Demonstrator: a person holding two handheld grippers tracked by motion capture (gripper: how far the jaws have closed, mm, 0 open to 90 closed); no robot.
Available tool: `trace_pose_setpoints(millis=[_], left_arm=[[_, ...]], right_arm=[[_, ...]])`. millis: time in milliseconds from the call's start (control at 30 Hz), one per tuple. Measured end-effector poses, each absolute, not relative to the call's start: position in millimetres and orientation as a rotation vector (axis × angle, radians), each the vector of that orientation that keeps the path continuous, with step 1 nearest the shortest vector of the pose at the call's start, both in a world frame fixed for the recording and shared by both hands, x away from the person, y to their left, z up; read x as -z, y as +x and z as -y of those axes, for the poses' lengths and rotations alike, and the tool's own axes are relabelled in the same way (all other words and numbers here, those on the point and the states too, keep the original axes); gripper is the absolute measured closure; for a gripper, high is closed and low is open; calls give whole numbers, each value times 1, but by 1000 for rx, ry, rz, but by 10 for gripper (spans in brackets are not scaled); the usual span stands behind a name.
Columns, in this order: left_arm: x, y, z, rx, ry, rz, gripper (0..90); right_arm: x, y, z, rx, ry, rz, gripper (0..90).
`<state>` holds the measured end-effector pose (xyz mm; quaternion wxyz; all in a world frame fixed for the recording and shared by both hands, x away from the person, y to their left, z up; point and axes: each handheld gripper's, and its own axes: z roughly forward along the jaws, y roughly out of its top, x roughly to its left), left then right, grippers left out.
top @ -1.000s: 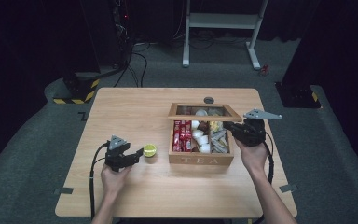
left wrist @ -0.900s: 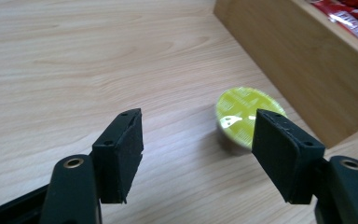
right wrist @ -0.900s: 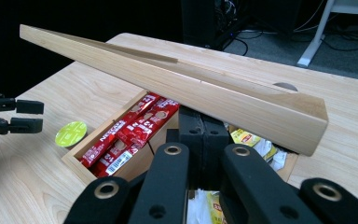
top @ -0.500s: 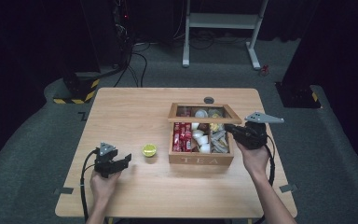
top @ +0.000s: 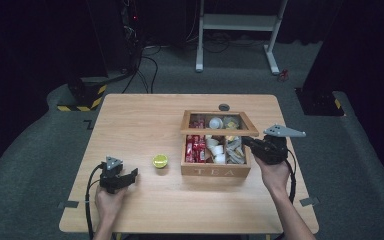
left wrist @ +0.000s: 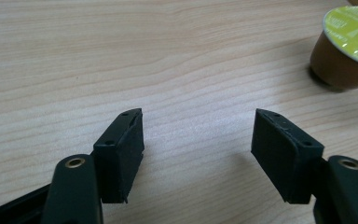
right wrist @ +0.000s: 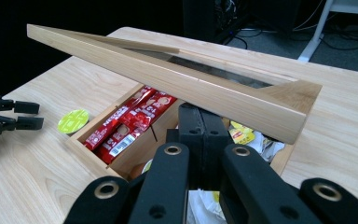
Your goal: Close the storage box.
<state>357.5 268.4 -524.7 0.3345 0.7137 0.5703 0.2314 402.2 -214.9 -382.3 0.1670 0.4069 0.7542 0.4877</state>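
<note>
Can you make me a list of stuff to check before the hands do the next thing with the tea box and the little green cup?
1. Left gripper open with nothing between its jaws: ok.
2. Little green cup upright on the table, apart from the left gripper: ok.
3. Tea box lid raised: ok.
4. Right gripper shut under the lid, propping it up: ok.
5. Empty spot in the box for the cup: cannot tell.

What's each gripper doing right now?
Left gripper: open, nothing between its jaws, near the coffee capsule.
Right gripper: shut, propping up the tea box lid.
</note>
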Motion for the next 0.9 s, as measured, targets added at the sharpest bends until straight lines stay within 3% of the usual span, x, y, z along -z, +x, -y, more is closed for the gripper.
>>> trace_pose_setpoints(millis=[267,900], left_arm=[[528,355,-265,-667,1881,-1469,341],[528,355,-264,-655,1885,-1466,300]], right_arm=[[391,397,215,-1379,1161,-2154,900],[414,384,216,-1362,1177,-2178,900]])
